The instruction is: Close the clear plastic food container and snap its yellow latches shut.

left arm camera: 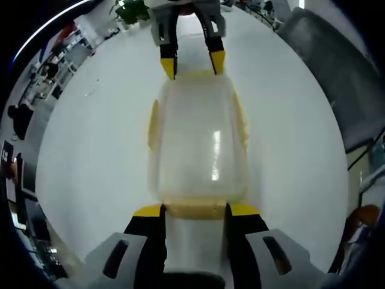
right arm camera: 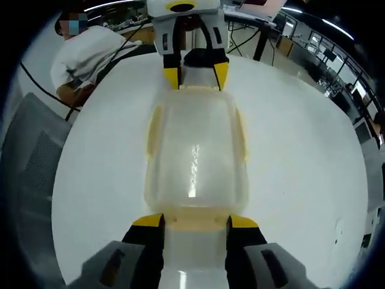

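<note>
Two grippers you hold, left gripper and right gripper, both spread wide, face opposite ends of one lidded container on the white surface.

container | clear, lid on | yellow latches at sides | on white table

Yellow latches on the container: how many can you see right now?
4. Near-end latch between the left claw tips, far-end latch at the right claw, one on each long side.
</note>
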Tool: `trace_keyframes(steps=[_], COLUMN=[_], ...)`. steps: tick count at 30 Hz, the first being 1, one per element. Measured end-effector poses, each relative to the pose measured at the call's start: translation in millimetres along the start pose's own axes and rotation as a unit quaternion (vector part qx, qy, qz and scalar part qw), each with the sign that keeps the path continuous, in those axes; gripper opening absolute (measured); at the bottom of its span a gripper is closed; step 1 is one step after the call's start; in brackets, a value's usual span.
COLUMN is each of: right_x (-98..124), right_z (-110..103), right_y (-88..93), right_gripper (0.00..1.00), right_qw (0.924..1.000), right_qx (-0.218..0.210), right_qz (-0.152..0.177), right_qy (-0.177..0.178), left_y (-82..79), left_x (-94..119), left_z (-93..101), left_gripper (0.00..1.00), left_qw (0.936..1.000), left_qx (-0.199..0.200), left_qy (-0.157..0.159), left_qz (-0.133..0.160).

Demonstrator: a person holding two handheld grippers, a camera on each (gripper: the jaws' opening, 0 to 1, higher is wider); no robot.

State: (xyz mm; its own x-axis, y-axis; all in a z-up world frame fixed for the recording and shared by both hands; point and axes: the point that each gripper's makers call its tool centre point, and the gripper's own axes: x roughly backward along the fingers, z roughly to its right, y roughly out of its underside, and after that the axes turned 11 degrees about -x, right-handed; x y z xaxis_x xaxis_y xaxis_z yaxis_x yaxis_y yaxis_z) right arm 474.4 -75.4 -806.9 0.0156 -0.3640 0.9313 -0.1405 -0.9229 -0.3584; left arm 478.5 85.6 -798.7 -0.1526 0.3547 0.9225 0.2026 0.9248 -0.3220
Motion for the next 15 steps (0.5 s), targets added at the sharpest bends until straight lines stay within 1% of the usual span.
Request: trace_keyframes(steps=[5,9,15], right_x=[0.1,-0.4,-0.3], right_z=[-0.8,0.0,0.0], right_y=[0.4,1.1,1.3], right_gripper=[0.38,0.38,0.38], right_qw=[1.0,1.0,1.0], right_qx=[-0.002,-0.001,0.002], right_qz=[-0.006,0.0,-0.009], right_qy=[0.002,0.0,-0.002], left_y=[0.2,0.9,0.2], left_x=[-0.4,-1.5,-3.8], left_z=[0.1,0.5,-0.3], left_gripper=[0.38,0.38,0.38], left_qw=[0.9999,0.9996,0.9991], left_qx=[-0.002,-0.008,-0.001], left_qy=[0.01,0.022,0.041], left_qz=[0.006,0.015,0.011])
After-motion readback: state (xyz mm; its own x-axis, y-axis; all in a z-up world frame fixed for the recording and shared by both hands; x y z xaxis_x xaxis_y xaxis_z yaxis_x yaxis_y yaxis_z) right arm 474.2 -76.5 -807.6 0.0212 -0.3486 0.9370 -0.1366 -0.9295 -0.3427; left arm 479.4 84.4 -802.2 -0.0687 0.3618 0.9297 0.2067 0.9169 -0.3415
